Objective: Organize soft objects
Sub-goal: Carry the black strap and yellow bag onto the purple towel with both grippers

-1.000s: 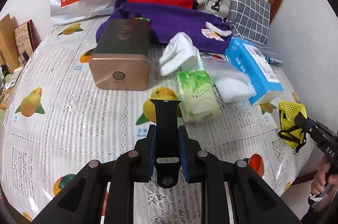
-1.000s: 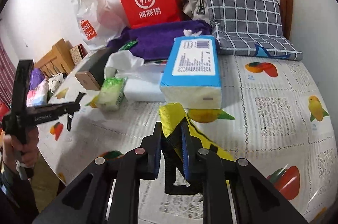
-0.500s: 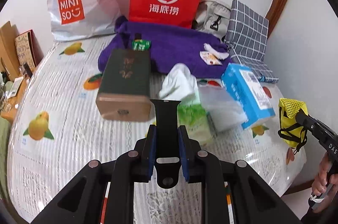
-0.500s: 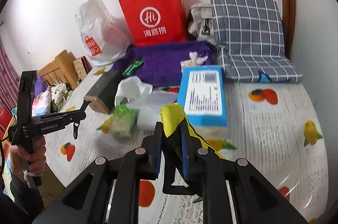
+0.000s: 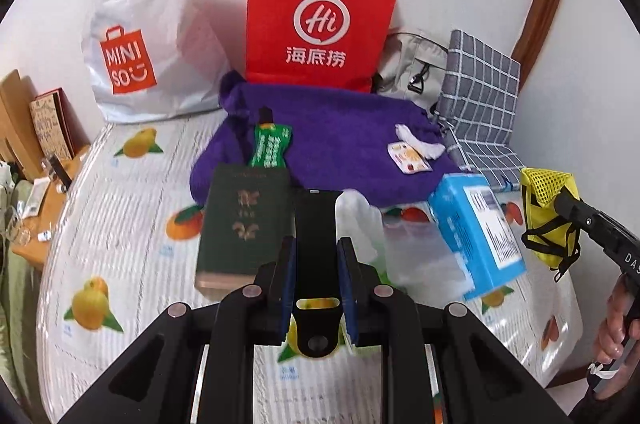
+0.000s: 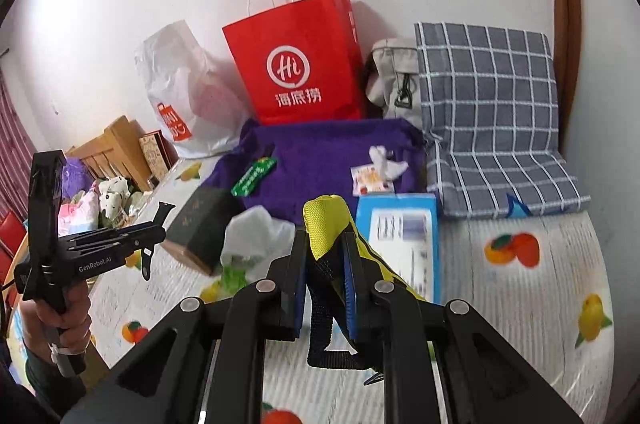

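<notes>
Carrying step: both claws loaded, above the table.

My left gripper (image 5: pixel 316 274) is clenched on a black watch strap (image 5: pixel 315 224); my right gripper (image 6: pixel 323 278) grips the yellow mesh pouch (image 6: pixel 326 224). Ahead of both sits the purple towel (image 5: pixel 340 143), the red paper bag (image 5: pixel 320 19) behind it. Next I judge: pick a drop spot, lower gently.

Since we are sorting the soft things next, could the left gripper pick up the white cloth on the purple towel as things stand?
Probably not yet: the left gripper is shut on a black strap, though the white cloth lies uncovered.
</notes>
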